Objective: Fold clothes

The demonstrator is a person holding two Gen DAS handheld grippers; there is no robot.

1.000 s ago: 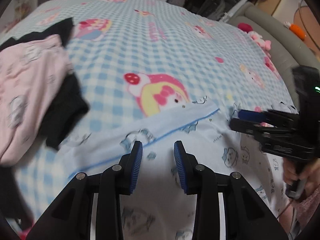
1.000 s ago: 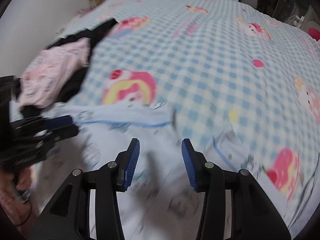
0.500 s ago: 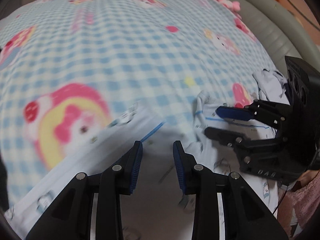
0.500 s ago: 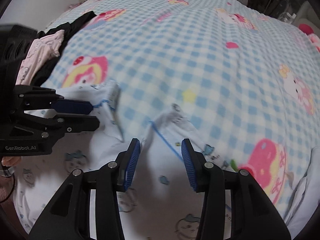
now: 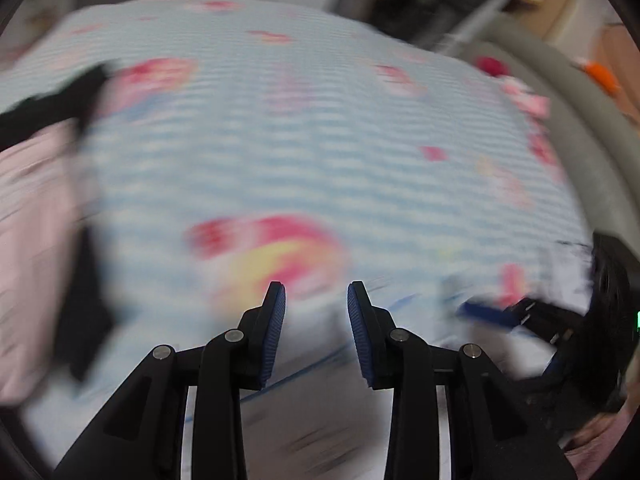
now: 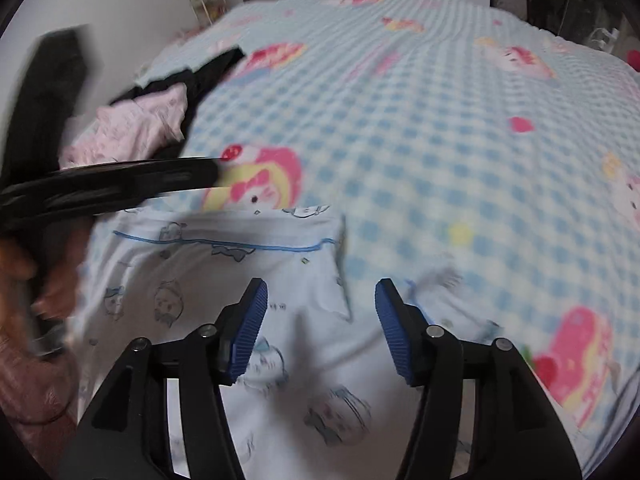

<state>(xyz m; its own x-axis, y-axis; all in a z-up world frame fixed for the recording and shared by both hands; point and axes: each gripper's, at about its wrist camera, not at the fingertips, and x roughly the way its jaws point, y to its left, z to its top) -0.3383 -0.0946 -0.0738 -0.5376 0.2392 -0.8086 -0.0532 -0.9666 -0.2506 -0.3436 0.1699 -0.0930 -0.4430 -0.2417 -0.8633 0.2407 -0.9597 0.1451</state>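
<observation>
Below right hand-held gripper (image 6: pixel 318 300), white garment (image 6: pixel 224 264).

garment (image 6: pixel 256 280): on bedspread (image 6: pixel 440 140), under and ahead of right gripper (image 6: pixel 318 300) | clothes pile (image 6: pixel 136 128): far left | left gripper (image 6: pixel 120 184): left, above garment

right gripper (image 6: pixel 318 304) fingers just widened, nothing between | over pale-blue printed garment (image 6: pixel 240 272) | checked bedspread (image 6: pixel 440 140)

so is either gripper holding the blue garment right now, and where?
Nothing held. The right gripper, whose jaws have just been opening, and the left gripper both stand open over the light blue printed garment.
</observation>
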